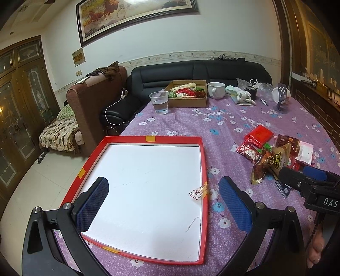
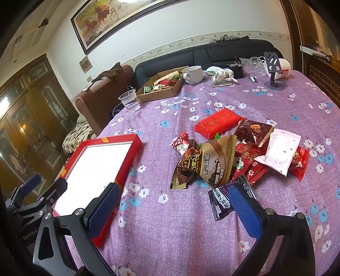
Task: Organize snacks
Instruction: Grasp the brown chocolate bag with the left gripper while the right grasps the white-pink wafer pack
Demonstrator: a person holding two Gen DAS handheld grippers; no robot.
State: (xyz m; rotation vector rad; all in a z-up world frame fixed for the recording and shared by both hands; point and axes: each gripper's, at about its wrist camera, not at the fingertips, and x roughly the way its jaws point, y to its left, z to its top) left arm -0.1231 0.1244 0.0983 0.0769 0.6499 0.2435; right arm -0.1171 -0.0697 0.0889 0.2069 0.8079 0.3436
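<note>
A purple flowered cloth covers the table, with a black sofa and a horse painting behind. The red tray, white inside, lies near the table's left edge, its long axis seemingly running away from the cameras. The snacks are heaped to its right, well apart from it. The left gripper hangs open over the tray; the right gripper gapes empty near the heap. Only the right view shows the dark purple packet plainly.
</note>
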